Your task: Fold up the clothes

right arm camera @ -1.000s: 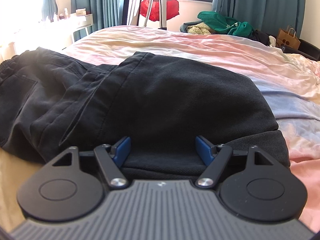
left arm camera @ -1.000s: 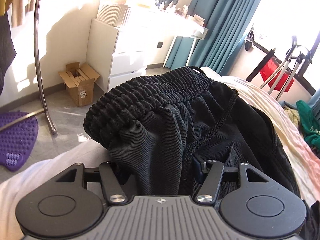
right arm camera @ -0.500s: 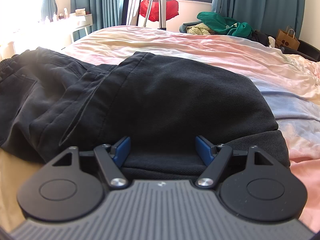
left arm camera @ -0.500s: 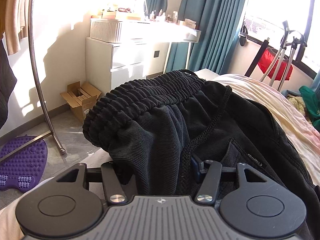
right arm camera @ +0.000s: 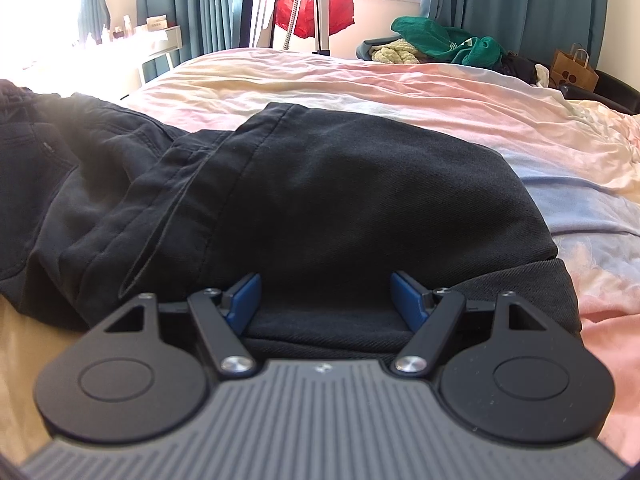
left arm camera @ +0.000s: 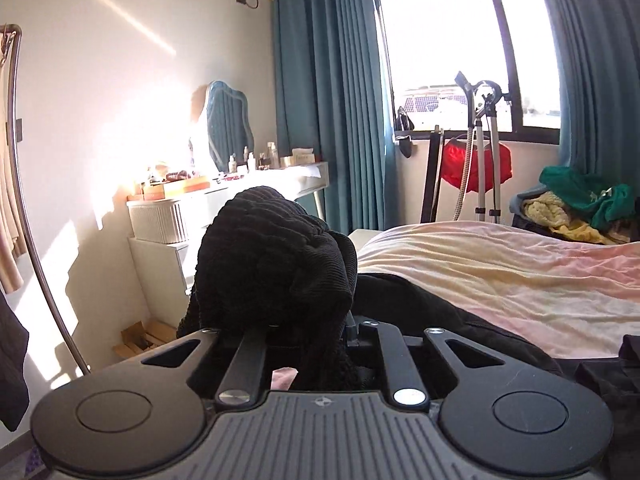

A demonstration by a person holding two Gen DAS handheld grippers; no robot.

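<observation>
Black trousers (right arm camera: 320, 200) lie folded over on the bed (right arm camera: 400, 92). My left gripper (left arm camera: 312, 332) is shut on their ribbed elastic waistband (left arm camera: 276, 256) and holds it lifted above the bed; the bunched cloth hides the fingertips. My right gripper (right arm camera: 326, 298) is open, its blue pads (right arm camera: 244, 298) resting either side of the folded trouser edge at the near side of the bed. The rest of the trousers shows in the left wrist view (left arm camera: 420, 304) lying on the sheet.
A white dresser (left arm camera: 160, 256) with a mirror stands left of the bed. A clothes rail pole (left arm camera: 36, 248) curves at the far left. A garment steamer (left arm camera: 484, 152) and red cloth stand by the window. A pile of green and yellow clothes (right arm camera: 440, 44) lies beyond the bed.
My left gripper has closed tighter on the waistband, lifted it up off the bed and turned toward the window. The right gripper has stayed in place, open.
</observation>
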